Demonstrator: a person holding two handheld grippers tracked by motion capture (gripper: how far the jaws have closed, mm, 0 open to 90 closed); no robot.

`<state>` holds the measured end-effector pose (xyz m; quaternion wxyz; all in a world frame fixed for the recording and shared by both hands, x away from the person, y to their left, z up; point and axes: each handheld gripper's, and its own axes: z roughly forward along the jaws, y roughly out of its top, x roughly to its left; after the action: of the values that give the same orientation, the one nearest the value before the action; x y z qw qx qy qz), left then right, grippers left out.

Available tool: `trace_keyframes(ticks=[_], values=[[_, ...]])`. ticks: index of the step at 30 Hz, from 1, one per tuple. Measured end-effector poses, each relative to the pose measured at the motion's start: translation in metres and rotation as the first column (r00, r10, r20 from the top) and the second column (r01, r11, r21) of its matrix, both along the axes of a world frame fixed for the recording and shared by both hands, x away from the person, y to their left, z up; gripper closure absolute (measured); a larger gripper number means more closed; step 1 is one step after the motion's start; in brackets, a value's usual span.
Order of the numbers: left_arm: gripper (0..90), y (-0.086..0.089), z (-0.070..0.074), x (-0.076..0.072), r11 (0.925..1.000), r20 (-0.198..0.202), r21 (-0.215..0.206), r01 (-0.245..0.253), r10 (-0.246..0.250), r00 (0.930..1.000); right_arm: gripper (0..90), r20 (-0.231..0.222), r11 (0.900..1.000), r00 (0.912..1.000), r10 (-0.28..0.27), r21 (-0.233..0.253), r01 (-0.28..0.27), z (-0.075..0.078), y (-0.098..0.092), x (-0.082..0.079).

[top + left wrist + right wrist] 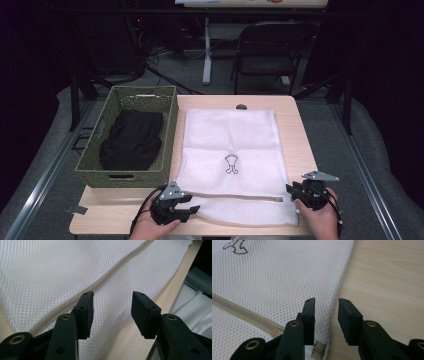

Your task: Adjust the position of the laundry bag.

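Observation:
A white mesh laundry bag [231, 155] lies flat on the wooden table [300, 130], with a small dark emblem [231, 164] at its middle and a zipper seam [235, 196] across its near end. My left gripper [192, 210] is at the bag's near left corner. In the left gripper view the left gripper [112, 312] is open over the mesh [50, 277] beside the zipper seam [110, 273]. My right gripper [292, 192] is at the bag's near right edge. In the right gripper view the right gripper [326, 315] is open astride the mesh edge [332, 307], near the zipper end [318, 351].
A green woven basket [170, 127] holding a black garment [132, 140] stands on the table's left part, touching the bag's left side. A dark folding chair [265, 50] and a table leg [206, 50] are beyond the far edge. Bare wood [387, 277] lies right of the bag.

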<state>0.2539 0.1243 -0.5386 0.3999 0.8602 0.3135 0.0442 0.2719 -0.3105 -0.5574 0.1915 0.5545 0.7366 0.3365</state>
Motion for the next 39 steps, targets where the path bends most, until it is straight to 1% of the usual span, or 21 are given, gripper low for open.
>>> trace_keyframes(ticks=[3,6,7,8,10,11,12,13,14,15,16,17,18,20,22,23,26,29,32,37,39], values=[[53.0,-0.005,0.005,0.006,1.0000,-0.001,-0.005,-0.003,0.003,1.0000,65.7,0.011,1.000,0.9999,-0.008,-0.001,0.008,0.004,0.001,-0.002],[53.6,-0.012,0.009,0.010,0.9999,0.005,0.010,0.004,-0.004,1.0000,65.0,0.002,1.000,0.9998,-0.019,-0.001,0.019,0.008,0.000,-0.003],[54.3,-0.020,0.012,0.013,0.9998,0.001,0.012,0.013,-0.013,0.9999,65.0,-0.001,1.000,0.9998,-0.022,-0.008,0.022,0.010,-0.001,-0.004],[55.3,-0.020,0.012,0.013,0.9998,0.001,0.012,0.013,-0.013,0.9999,65.0,-0.001,1.000,0.9998,-0.022,-0.008,0.022,0.010,-0.001,-0.004],[58.3,-0.028,0.015,0.017,0.9996,0.005,0.024,0.016,-0.016,0.9999,65.0,0.000,0.999,0.9994,-0.034,-0.003,0.034,0.014,-0.003,-0.009],[59.6,-0.036,0.020,0.020,0.9991,0.010,0.028,0.031,-0.031,0.9995,65.1,-0.005,0.999,0.9992,-0.040,0.000,0.040,0.015,-0.003,-0.011],[60.6,-0.036,0.020,0.020,0.9991,0.010,0.028,0.031,-0.031,0.9995,65.2,-0.009,0.999,0.9991,-0.041,0.003,0.041,0.017,-0.004,-0.013],[61.4,-0.045,0.024,0.023,0.9985,0.022,0.031,0.045,-0.046,0.9987,65.3,-0.008,0.999,0.9990,-0.043,-0.001,0.043,0.017,-0.004,-0.014],[62.2,-0.045,0.024,0.023,0.9985,0.022,0.031,0.045,-0.046,0.9987,65.3,-0.002,0.999,0.9990,-0.045,-0.007,0.045,0.018,-0.004,-0.016],[63.1,-0.053,0.027,0.025,0.9985,0.029,0.030,0.046,-0.047,0.9985,65.3,-0.002,0.999,0.9990,-0.044,-0.006,0.044,0.019,-0.005,-0.017],[64.2,-0.053,0.027,0.025,0.9985,0.029,0.030,0.046,-0.047,0.9985,65.4,0.000,0.999,0.9989,-0.047,-0.005,0.047,0.018,-0.005,-0.018],[65.0,-0.061,0.030,0.028,0.9976,0.029,0.031,0.062,-0.063,0.9976,65.6,0.008,0.999,0.9989,-0.046,-0.006,0.046,0.017,-0.005,-0.019],[65.6,-0.061,0.030,0.028,0.9976,0.029,0.031,0.062,-0.063,0.9976,65.6,0.008,0.999,0.9989,-0.046,-0.006,0.046,0.017,-0.005,-0.019],[66.1,-0.070,0.031,0.031,0.9971,0.029,0.024,0.072,-0.073,0.9969,66.2,0.006,0.999,0.9989,-0.046,0.011,0.046,0.013,-0.006,-0.020],[67.3,-0.077,0.031,0.034,0.9959,0.032,0.016,0.089,-0.090,0.9955,66.7,0.006,0.999,0.9991,-0.041,0.005,0.041,0.012,-0.005,-0.019],[67.6,-0.079,0.031,0.034,0.9963,0.036,0.005,0.086,-0.086,0.9957,67.5,0.015,0.999,0.9994,-0.032,-0.006,0.033,0.011,-0.005,-0.018],[68.5,-0.087,0.029,0.036,0.9952,0.024,-0.013,0.097,-0.096,0.9951,68.8,0.011,0.999,0.9995,-0.029,-0.012,0.029,0.009,-0.006,-0.015],[68.9,-0.094,0.026,0.038,0.9948,0.026,-0.012,0.102,-0.101,0.9945,70.3,0.001,0.999,0.9994,-0.036,-0.007,0.036,0.006,-0.007,-0.013],[68.9,-0.101,0.024,0.040,0.9936,0.024,0.007,0.112,-0.113,0.9934,70.4,-0.011,0.999,0.9990,-0.043,-0.004,0.043,0.004,-0.009,-0.012],[68.9,-0.113,0.020,0.042,0.9931,0.015,-0.002,0.118,-0.118,0.9930,70.2,-0.036,0.999,0.9985,-0.042,0.033,0.043,0.000,-0.010,-0.010],[68.9,-0.118,0.019,0.043,0.9921,0.012,0.005,0.125,-0.125,0.9921,69.8,-0.046,0.998,0.9982,-0.039,0.039,0.041,-0.001,-0.010,-0.010]])
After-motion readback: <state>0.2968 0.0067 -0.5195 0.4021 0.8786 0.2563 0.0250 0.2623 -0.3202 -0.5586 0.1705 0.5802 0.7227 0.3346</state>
